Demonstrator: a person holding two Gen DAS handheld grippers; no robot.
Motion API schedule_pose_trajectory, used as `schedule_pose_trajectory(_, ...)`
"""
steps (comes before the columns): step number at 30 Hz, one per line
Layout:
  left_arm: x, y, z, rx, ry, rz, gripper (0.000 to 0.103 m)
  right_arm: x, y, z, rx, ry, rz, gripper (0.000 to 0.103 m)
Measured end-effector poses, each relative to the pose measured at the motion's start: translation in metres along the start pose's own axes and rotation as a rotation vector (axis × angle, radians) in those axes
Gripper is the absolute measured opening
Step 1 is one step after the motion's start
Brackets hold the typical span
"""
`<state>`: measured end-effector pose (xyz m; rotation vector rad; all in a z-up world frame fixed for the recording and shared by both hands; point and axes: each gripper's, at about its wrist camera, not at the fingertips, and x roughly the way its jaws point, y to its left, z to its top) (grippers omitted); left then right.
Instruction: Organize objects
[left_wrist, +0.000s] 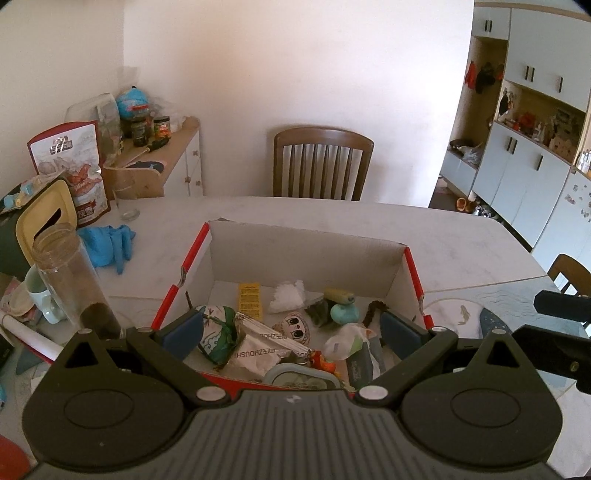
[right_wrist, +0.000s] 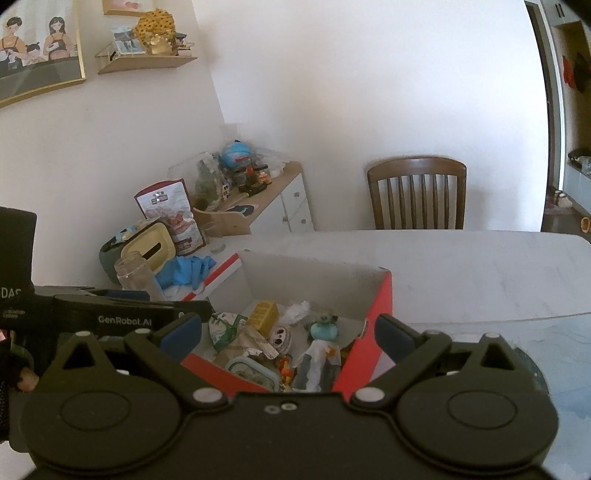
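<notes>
A red and white cardboard box stands open on the table, also in the right wrist view. It holds several small things: a yellow leaflet, a teal toy, a crumpled white wrapper, a green and white pouch and a grey lidded container. My left gripper is open and empty above the box's near side. My right gripper is open and empty above the box's near right corner.
A clear glass jar, blue gloves, a yellow tissue box and a snack bag sit at the table's left. A wooden chair stands behind the table. A cluttered side cabinet is at the back left.
</notes>
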<state>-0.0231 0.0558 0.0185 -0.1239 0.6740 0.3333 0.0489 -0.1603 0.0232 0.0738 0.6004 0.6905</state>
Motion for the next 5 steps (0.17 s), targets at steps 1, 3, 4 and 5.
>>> schedule_pose_trajectory(1, -0.0001, 0.0002, -0.0002, 0.002, -0.001, 0.001, 0.103, -0.0005, -0.0005, -0.0009, 0.003, 0.0, -0.002, 0.1)
schedule_pose_trajectory(3, 0.0004, -0.0002, -0.0007, 0.004, -0.002, -0.003, 0.103, -0.0015, -0.0016, -0.002, 0.006, 0.002, -0.004, 0.1)
schedule_pose_trajectory(4, 0.0008, -0.0008, -0.0009, 0.004, -0.001, -0.003, 0.103, -0.0018, -0.0018, -0.0026, 0.007, 0.002, -0.006, 0.1)
schedule_pose_trajectory(5, 0.0009, -0.0017, -0.0013, 0.007, 0.0, -0.007, 0.103, -0.0022, -0.0024, -0.0031, 0.009, 0.001, -0.007, 0.1)
